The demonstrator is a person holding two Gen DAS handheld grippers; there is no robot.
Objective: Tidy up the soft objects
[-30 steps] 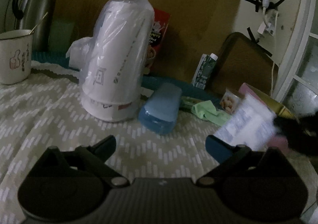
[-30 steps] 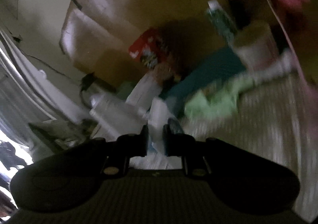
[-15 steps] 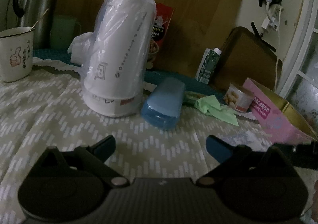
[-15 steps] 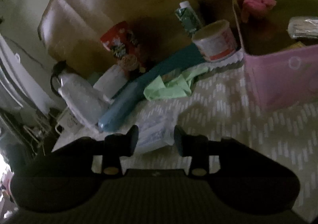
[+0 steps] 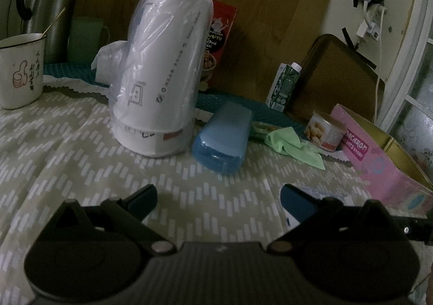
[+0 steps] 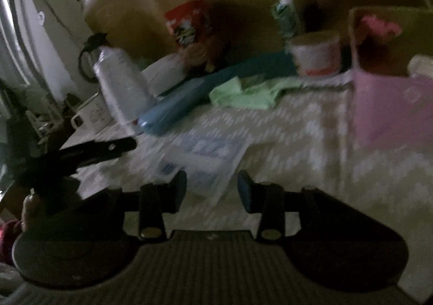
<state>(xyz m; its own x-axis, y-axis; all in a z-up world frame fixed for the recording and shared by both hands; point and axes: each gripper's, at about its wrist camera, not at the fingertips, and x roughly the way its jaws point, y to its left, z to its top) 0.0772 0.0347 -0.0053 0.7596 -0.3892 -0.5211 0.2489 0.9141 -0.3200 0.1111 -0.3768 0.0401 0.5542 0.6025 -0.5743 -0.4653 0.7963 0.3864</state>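
A: So where's the soft stuff vs. your tools?

B: L to R, left cam first. My left gripper (image 5: 217, 194) is spread wide, nothing btwn the fingers, just patterned tablecloth (image 5: 67, 148). Far left is a white mug (image 5: 20, 71) w/ a red thumbs-up drawing and some characters I can't read. Then the bagged stack of white cups (image 5: 162, 72), printing on the side too small to read. Red snack bag (image 5: 220, 37) behind it, text not legible. Blue case (image 5: 223, 137) lies just right of the cups. The green cloth (image 5: 293, 145) is crumpled past the case, well ahead of my right fingertip. Green carton (image 5: 284, 85) stands at the back, a can (image 5: 324, 133) is next to the cloth, and the pink box (image 5: 379, 161) reads "MACARON".

A: And the right one?

B: My right gripper (image 6: 212, 187) is parted too, holding nothing. Blurry view. The wipes pack (image 6: 208, 158) lies flat on the cloth right ahead of the fingertips, its near edge between them; can't tell if it's touching. Blue print on it, unreadable. Same green cloth (image 6: 243, 95) is further back, centre. The pink box (image 6: 392, 110) sits right, a pink soft thing (image 6: 379, 25) inside. My left tool (image 6: 94, 152) pokes in at left.
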